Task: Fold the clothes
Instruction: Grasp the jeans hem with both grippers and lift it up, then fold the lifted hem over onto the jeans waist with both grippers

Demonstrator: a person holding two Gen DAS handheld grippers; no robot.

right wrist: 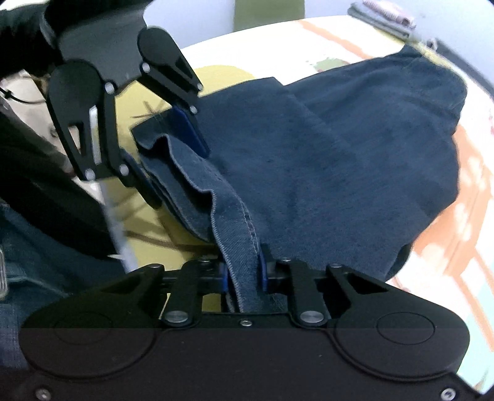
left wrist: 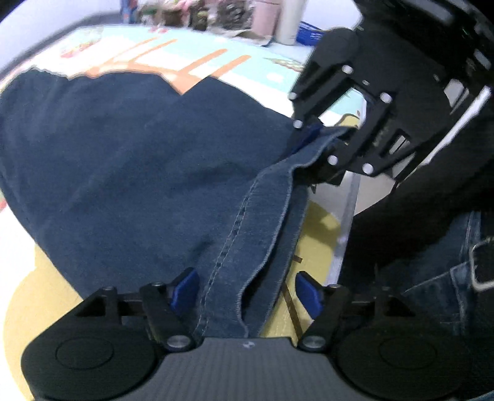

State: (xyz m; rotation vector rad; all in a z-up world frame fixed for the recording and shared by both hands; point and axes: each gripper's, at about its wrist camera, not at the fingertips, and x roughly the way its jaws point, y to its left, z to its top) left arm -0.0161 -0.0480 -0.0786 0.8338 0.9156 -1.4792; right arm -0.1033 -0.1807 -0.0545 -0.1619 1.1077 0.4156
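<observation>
Left gripper (left wrist: 245, 288): jaws spread wide, stitched hem of the jeans (left wrist: 132, 172) running between the blue pads (left wrist: 185, 288), not pinched. Right gripper (right wrist: 244, 273): jaws pressed onto the same hem, fabric clamped between pads. Jeans draped across the mat (left wrist: 197, 61), dark bulk spreading away from both grippers, hem lifted between them. Blurred clutter (left wrist: 197, 14) at mat's far edge. Person's denim-clad leg (left wrist: 447, 277) just beside.

Left gripper (left wrist: 245, 291) jaws spread wide; right gripper (right wrist: 244, 274) jaws pinched together.
</observation>
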